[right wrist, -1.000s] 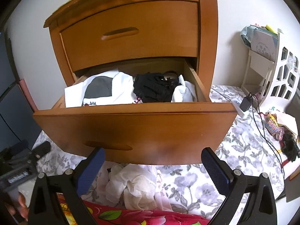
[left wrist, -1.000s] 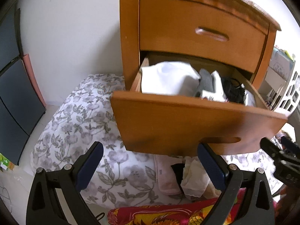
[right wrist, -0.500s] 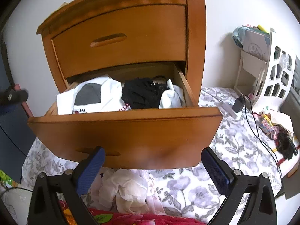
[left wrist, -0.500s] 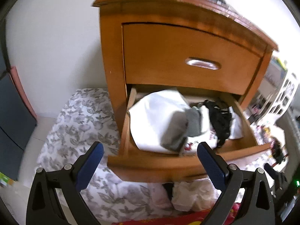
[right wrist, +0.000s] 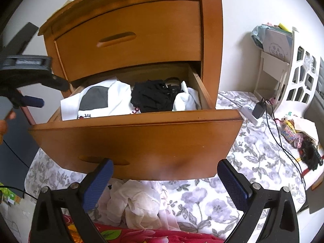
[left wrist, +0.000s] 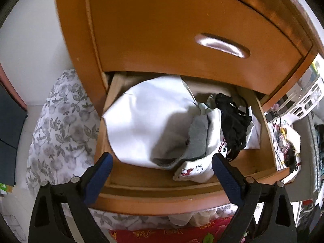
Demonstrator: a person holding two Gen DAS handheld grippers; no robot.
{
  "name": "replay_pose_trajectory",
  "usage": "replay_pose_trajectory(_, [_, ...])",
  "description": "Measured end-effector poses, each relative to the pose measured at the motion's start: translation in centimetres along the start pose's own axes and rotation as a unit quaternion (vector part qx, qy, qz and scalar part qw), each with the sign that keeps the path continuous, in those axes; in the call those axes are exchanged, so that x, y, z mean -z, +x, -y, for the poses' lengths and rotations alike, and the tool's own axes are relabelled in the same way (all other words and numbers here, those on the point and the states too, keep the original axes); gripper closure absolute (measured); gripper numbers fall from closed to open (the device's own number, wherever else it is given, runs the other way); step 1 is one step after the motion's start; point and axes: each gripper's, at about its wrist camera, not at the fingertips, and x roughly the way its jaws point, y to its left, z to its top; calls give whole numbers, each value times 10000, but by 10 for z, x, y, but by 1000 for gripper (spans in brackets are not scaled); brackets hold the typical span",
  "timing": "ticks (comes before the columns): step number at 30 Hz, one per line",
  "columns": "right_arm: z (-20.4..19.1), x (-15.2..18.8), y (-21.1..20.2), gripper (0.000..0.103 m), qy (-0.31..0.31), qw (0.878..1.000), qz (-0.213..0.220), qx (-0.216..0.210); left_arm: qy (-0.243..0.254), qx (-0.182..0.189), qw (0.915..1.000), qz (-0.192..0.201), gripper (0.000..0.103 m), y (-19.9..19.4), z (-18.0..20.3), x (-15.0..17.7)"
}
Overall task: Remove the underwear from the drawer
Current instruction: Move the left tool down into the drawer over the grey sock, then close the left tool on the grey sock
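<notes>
Left tongs (left wrist: 161,167) are hanging over the open drawer (left wrist: 154,184), spread wide but they've just been closing a bit, with nothing gripped between them. Right tongs (right wrist: 165,172) sit wide open too, empty, low in front of the drawer's front panel. Inside the drawer, white clothes (left wrist: 149,125) fill the left side and the black underwear (left wrist: 232,125) is bunched toward the right. Above it, the top drawer (left wrist: 182,30) is shut.

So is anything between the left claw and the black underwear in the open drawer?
Nothing visible blocks it. The left claw hangs open above the lower drawer, whose top is uncovered. The black underwear lies on top at the right, draped over white clothing, with nothing covering it. The closed upper drawer overhangs only the back.
</notes>
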Motion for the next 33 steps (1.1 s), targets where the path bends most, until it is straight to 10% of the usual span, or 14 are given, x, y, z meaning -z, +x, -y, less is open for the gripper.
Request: replay_pose_trajectory(33, [9, 1, 11, 0, 277, 9991, -249, -208, 555, 641, 9961, -235, 77, 41, 53, -18])
